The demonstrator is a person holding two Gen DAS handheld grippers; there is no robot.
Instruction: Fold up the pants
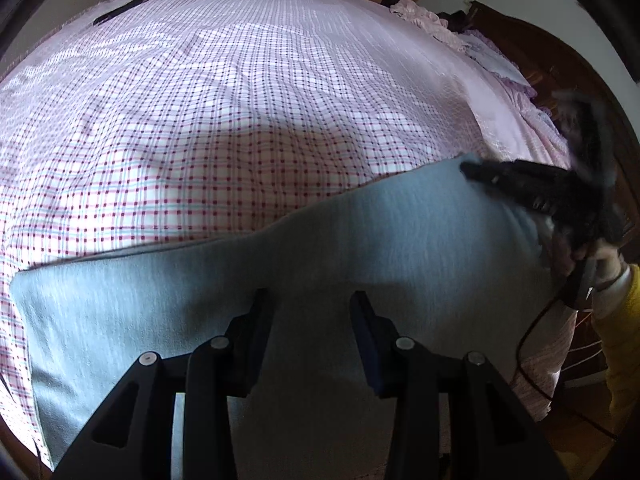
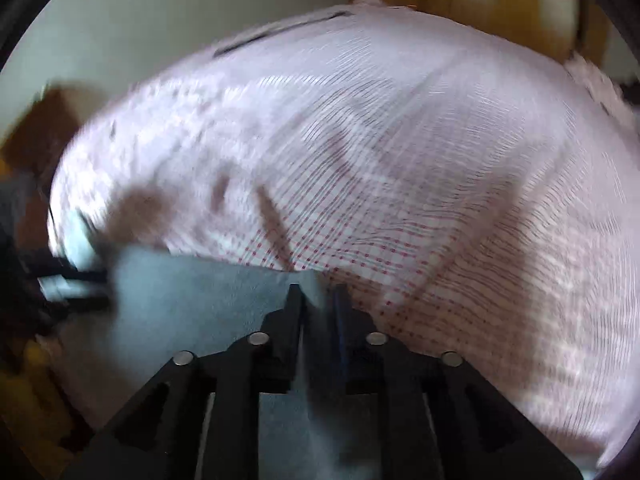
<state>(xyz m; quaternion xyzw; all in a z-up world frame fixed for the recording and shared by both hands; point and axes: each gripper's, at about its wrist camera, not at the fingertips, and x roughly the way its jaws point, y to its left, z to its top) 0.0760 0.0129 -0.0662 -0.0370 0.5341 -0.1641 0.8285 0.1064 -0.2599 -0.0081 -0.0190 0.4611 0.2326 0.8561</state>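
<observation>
**Grey-blue pants spread along the near edge of a checked bed**

A bed [image 1: 248, 92] fills both views, covered by a pale pink sheet checked in red, pink and light blue lines, lightly rumpled, with bands of daylight across it. At its far edge lies a thin dark strap or cord [image 1: 140, 2], and beyond that stand wooden furniture and a pale wall. A heap of frilled lilac bedding [image 1: 492, 52] sits toward the far right corner, beside a dark wooden headboard [image 1: 560, 68].

The soft grey-blue fabric pants [image 1: 280, 276] lie flat along the bed's near edge, reaching from the near left side almost to the right side.

The left tool [image 1: 312, 300] hangs over the pants with its jaws moderately apart and nothing between them. The right tool [image 2: 318, 292], heavily blurred in its own view, has its jaws narrow, with a fold of the pants' edge between them; whether the pads press on it I cannot tell. A hand in a yellow sleeve [image 1: 624, 320] holds it at the right edge.

No containers or readable writing are in view.
</observation>
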